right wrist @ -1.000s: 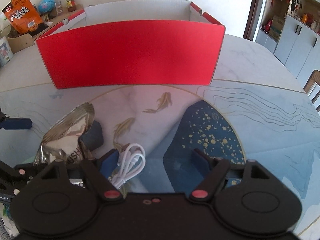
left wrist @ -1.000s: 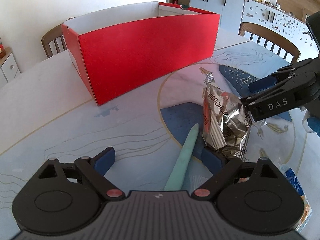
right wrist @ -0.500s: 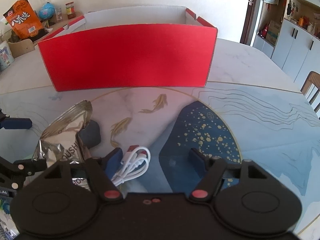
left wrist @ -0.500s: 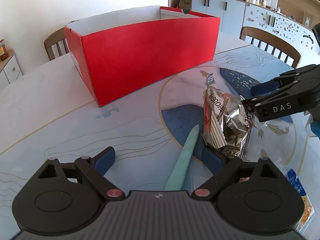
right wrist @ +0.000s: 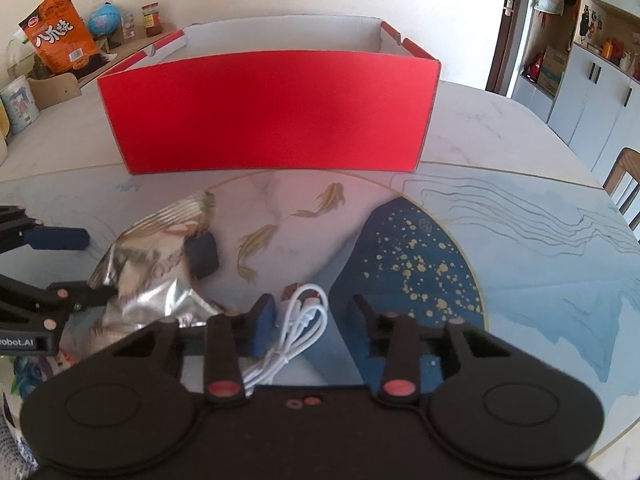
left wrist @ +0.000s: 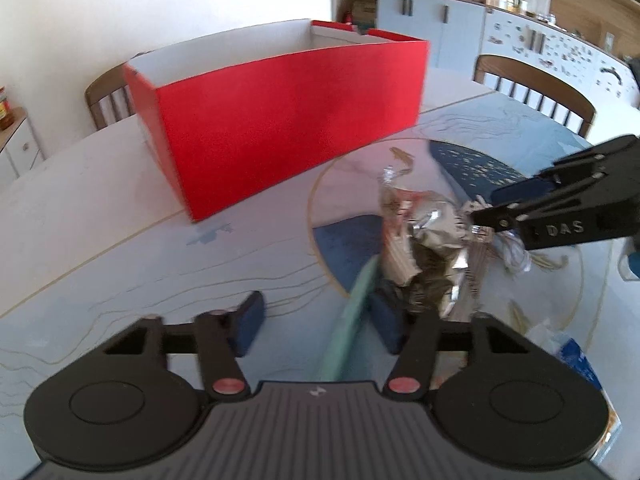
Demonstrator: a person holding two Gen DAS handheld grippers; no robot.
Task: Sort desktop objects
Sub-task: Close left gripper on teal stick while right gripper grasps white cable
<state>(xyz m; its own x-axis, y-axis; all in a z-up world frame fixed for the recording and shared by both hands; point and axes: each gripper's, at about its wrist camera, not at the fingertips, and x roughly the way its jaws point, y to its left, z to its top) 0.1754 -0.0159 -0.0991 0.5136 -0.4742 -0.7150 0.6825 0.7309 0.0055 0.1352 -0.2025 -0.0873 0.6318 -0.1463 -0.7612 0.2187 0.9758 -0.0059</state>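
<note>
I hold both jaws released, left gripper (left wrist: 316, 322) astride the green pen (left wrist: 348, 332), right gripper (right wrist: 312, 320) astride the white cable (right wrist: 298, 320); the crowding foil bag (left wrist: 424, 248) risks snagging either closure.

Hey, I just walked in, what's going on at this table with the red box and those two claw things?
A person is sorting table clutter with two handheld claws. The left claw sits low and open around a green pen-like stick, beside a crumpled foil snack bag. The right claw is open around a coiled white cable. Neither is gripping yet. The red box stands behind on the table; whether anything is inside it cannot be seen.
</note>
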